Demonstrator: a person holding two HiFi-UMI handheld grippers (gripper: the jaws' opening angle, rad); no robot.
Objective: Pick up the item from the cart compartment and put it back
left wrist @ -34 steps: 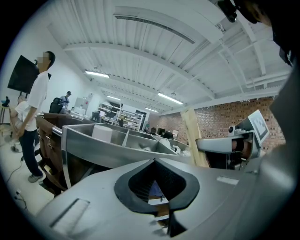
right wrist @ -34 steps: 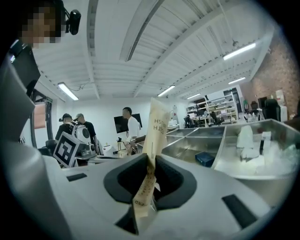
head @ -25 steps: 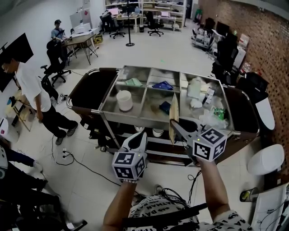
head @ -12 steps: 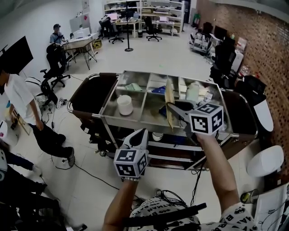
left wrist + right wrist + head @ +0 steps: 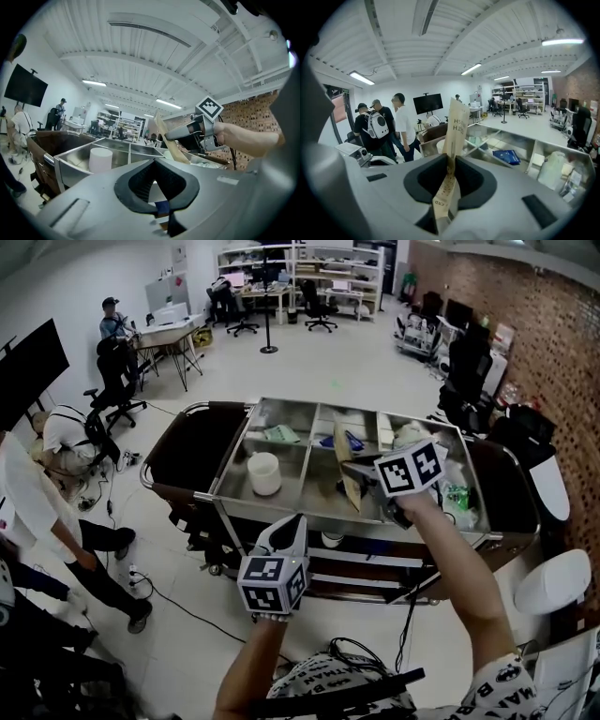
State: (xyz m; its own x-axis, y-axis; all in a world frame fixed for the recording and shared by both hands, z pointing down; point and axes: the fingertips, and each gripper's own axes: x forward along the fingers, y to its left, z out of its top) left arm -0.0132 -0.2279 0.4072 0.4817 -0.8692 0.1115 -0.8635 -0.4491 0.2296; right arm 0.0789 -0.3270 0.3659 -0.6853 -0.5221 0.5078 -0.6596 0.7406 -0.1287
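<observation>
My right gripper (image 5: pixel 352 468) is shut on a flat tan paper packet (image 5: pixel 349 480), held on edge and upright over the middle compartment of the steel cart (image 5: pixel 281 497). In the right gripper view the packet (image 5: pixel 455 136) rises from between the jaws of the gripper (image 5: pixel 449 187), printed letters near its top. The left gripper view shows that packet (image 5: pixel 169 144) too, slanting below the right gripper. My left gripper (image 5: pixel 296 521) hangs in front of the cart, lower, fingers together and empty; its jaws meet in its own view (image 5: pixel 157 188).
A white cylinder (image 5: pixel 264 472) stands in the left compartment, a green packet (image 5: pixel 279 434) behind it. A blue packet (image 5: pixel 339 441) lies at the back middle. A white jug (image 5: pixel 406 435) and several small items fill the right compartment. People stand at the left (image 5: pixel 42 502).
My right gripper has carried the packet forward from the cart's near edge to over the middle compartment. The left gripper has barely moved. The person at the left has bent over.
</observation>
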